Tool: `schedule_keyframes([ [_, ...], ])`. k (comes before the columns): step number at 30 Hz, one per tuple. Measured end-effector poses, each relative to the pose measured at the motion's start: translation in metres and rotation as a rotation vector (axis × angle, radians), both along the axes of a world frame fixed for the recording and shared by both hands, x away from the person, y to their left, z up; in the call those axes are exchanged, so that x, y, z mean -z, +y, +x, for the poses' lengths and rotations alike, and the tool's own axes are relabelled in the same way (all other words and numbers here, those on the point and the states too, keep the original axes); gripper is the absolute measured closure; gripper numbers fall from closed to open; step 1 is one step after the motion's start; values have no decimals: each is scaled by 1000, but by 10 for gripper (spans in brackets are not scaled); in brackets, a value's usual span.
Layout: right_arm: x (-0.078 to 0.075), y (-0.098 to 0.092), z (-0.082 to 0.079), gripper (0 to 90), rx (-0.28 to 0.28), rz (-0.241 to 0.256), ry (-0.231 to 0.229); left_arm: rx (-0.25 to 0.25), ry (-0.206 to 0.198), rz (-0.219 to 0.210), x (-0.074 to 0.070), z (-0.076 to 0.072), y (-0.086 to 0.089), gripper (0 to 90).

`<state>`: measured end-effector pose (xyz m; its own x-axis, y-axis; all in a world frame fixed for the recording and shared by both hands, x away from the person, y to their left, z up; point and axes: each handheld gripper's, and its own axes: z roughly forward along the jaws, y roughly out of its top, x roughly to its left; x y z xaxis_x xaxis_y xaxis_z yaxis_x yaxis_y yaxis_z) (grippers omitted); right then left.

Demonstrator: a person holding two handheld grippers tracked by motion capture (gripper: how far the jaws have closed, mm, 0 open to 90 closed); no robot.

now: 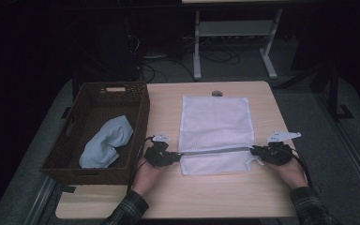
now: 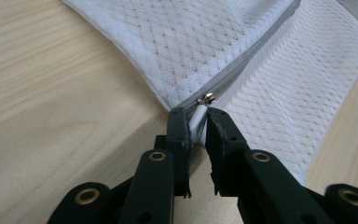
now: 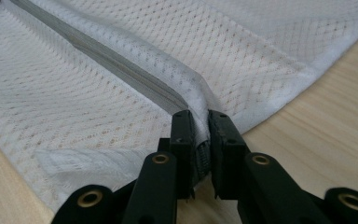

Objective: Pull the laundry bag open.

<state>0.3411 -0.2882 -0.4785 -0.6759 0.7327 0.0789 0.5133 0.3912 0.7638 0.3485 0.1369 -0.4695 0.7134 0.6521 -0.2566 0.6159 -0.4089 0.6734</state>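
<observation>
Pinching zipper ends of mesh bag: left gripper clenched on pull tab, right gripper clenched on fabric end

A white mesh laundry bag lies flat on the light wooden bench, just right of a wicker basket. It is rectangular, with a diamond-pattern weave and white hemmed edges. A grey zipper runs straight across its near part from side to side and is closed. The metal slider sits at the bag's left end, its white pull tab pointing outward.
</observation>
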Motion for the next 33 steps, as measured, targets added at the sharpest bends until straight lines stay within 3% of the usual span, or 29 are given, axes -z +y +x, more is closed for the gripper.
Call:
schedule_keyframes([
  [5, 0, 0, 0, 739, -2, 6, 2, -5, -16, 7, -1, 0, 0, 734],
  [6, -1, 0, -1, 677, -8, 14, 2, -13, -21, 12, -1, -1, -1, 687],
  [7, -1, 0, -1, 677, -8, 14, 2, -13, -21, 12, -1, -1, -1, 662],
  [8, -3, -1, -2, 578, -11, 39, -2, -15, -22, 12, -1, -1, 0, 608],
  [10, -3, -1, -2, 531, -12, 53, -3, -23, -31, 21, -2, -1, -1, 580],
  [14, -6, 0, -4, 329, -15, 74, -16, -13, -60, 35, -3, -2, -3, 392],
  [16, -7, 2, -5, 281, -24, 70, -23, -15, -79, 39, -5, -4, -5, 331],
  [20, -10, 5, -8, 193, -35, 69, -33, 13, -79, 22, -8, -8, -5, 223],
  [25, -14, 10, -12, 140, -38, 45, -41, 46, -101, 36, -11, -14, -6, 157],
  [33, -18, 23, -24, 132, -75, 25, -41, 84, -121, 42, -17, -21, -5, 79],
])
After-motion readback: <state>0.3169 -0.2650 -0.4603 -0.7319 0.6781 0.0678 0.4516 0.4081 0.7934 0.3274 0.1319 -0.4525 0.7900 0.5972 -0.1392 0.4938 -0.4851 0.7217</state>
